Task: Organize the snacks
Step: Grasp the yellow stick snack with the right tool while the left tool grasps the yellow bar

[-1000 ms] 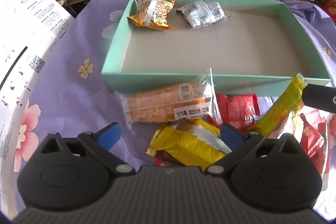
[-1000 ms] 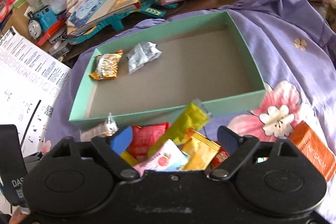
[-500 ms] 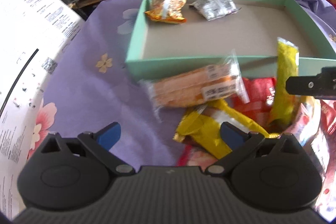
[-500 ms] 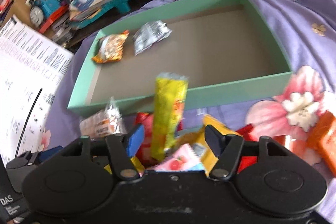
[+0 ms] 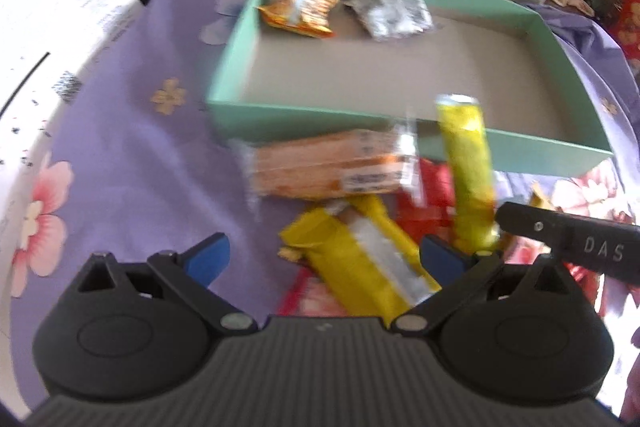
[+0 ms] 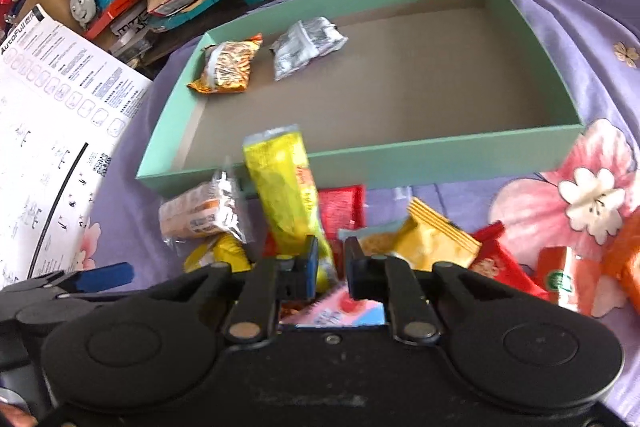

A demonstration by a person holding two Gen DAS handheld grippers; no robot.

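Purple flowered cloth: we see snacks piled beside the shallow green cardboard box.
Right gripper: fingers pinch the long yellow snack packet by its bottom end.
Left gripper: fingers spread wide, holding nothing.
Risk: we think the tall packet could flop, hit the box wall, or slip out.

Purple floral cloth carries green box, loose snack packets, white sheet
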